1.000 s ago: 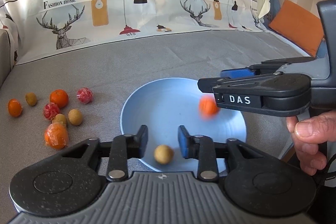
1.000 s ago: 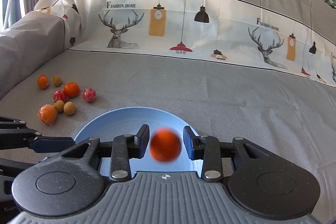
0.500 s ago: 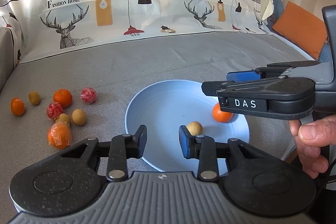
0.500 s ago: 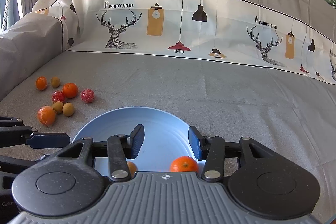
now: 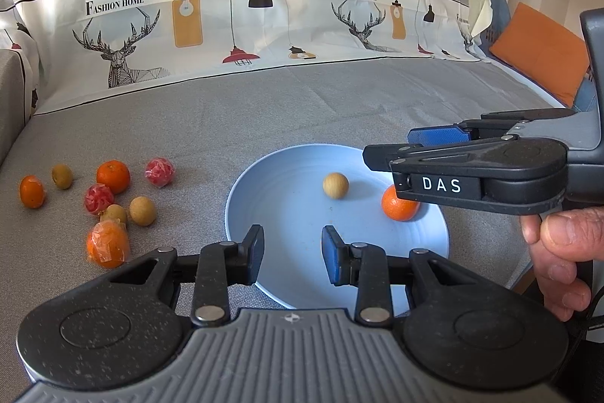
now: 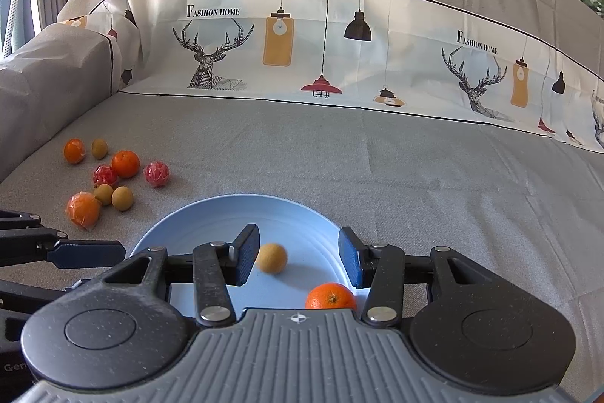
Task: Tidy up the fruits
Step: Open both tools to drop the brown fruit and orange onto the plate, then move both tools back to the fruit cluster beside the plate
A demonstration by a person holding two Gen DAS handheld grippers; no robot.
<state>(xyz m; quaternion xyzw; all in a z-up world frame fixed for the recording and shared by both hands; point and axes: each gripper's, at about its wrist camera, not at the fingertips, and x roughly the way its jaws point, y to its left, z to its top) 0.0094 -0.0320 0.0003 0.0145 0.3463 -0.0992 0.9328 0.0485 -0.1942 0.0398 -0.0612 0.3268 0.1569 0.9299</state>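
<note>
Two fruits rest on the blue plate (image 5: pixel 264 199); both grippers (image 5: pixel 290 253) (image 6: pixel 298 253) gape empty; remaining small fruits (image 5: pixel 113 176), left of frame, likely roll, needing centred pinches.

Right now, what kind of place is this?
Probably a home living room: a sofa under a grey fabric cover printed "Fashion Home", an orange cushion, and a round light-blue plate holding fruit.

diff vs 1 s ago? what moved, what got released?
The right gripper dropped the orange, which now rests in the plate near its right rim; its jaws have widened. The tan fruit rolled from beside the left gripper toward the plate's far side. Unchanged: the left gripper is open and empty, and the pile of fruit on the cloth has not moved.
</note>
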